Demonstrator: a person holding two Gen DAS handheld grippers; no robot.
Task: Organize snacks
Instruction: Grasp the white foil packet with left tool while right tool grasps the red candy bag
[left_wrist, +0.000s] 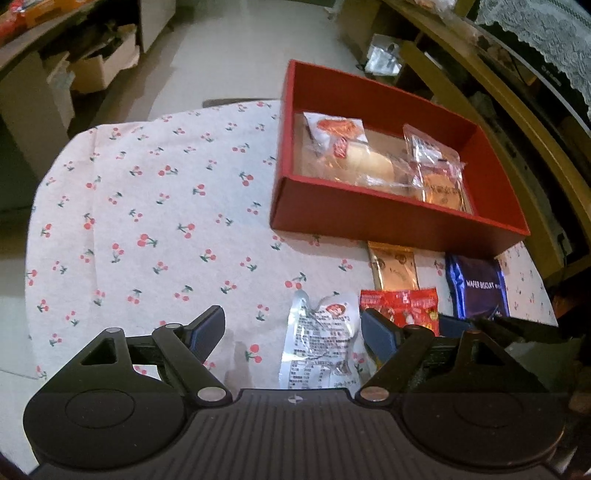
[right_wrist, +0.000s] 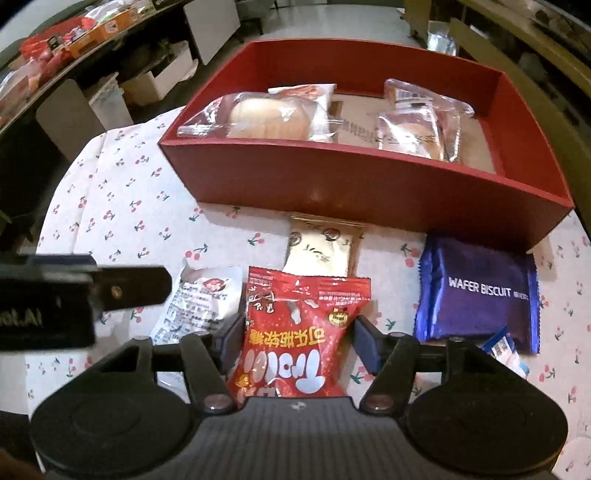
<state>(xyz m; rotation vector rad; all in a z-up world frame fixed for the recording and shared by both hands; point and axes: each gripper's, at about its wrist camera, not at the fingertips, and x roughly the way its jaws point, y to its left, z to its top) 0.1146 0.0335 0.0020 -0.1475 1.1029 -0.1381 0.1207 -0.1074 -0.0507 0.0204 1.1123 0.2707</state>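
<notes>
The right gripper (right_wrist: 295, 338) is standing wide open with the red candy bag (right_wrist: 301, 332) lying between its 2 fingers; the pads are not pressing on it. Just ahead of those fingers a gold packet (right_wrist: 325, 247) is lying, and beyond it the red box (right_wrist: 369, 184) is holding wrapped buns. A purple wafer biscuit pack (right_wrist: 476, 291) is lying ahead and outside the right finger. The left gripper (left_wrist: 293, 332) is also standing wide open, gripping nothing, with a silver packet (left_wrist: 319, 343) lying on the cherry-print cloth (left_wrist: 147, 221) between its fingers, closer to the right one.
</notes>
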